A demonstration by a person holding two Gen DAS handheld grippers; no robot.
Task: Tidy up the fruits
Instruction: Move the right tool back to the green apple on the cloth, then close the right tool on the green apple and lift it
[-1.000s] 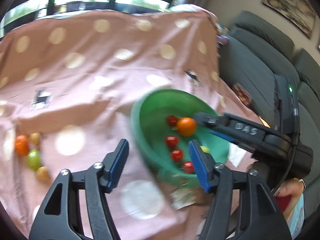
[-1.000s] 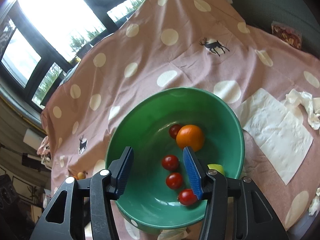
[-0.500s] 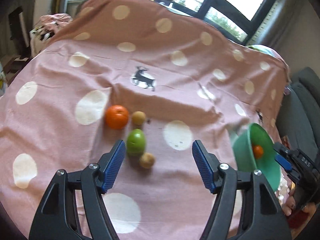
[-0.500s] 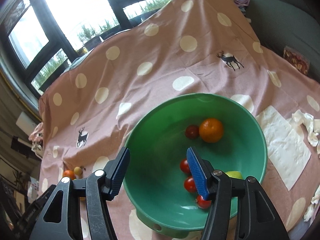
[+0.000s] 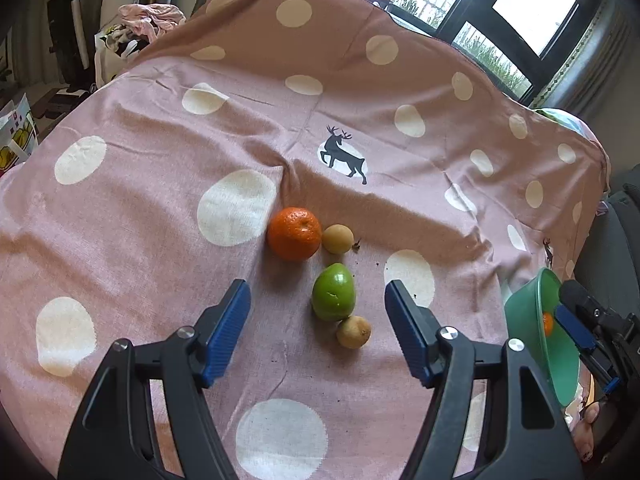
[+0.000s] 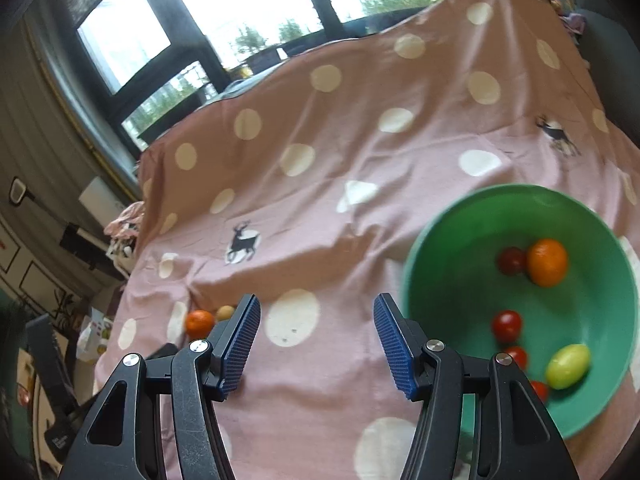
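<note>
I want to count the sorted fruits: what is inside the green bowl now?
In the green bowl: an orange, a yellow-green fruit and four red tomatoes. The right gripper hides part of the bowl's near edge.

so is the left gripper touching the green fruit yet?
Apart. In the left wrist view the left gripper is open, and pink cloth shows between each finger and the green fruit.

Daylight pours in from the windows (image 6: 240, 8) at the top of both frames, blown out to pure white in the right wrist view. Soft shadows sit in the cloth folds. The left view is sharp; the green bowl (image 6: 472, 236) in the right one is smeared with blur. Heavy fisheye bending, dark vignetted corners.
</note>
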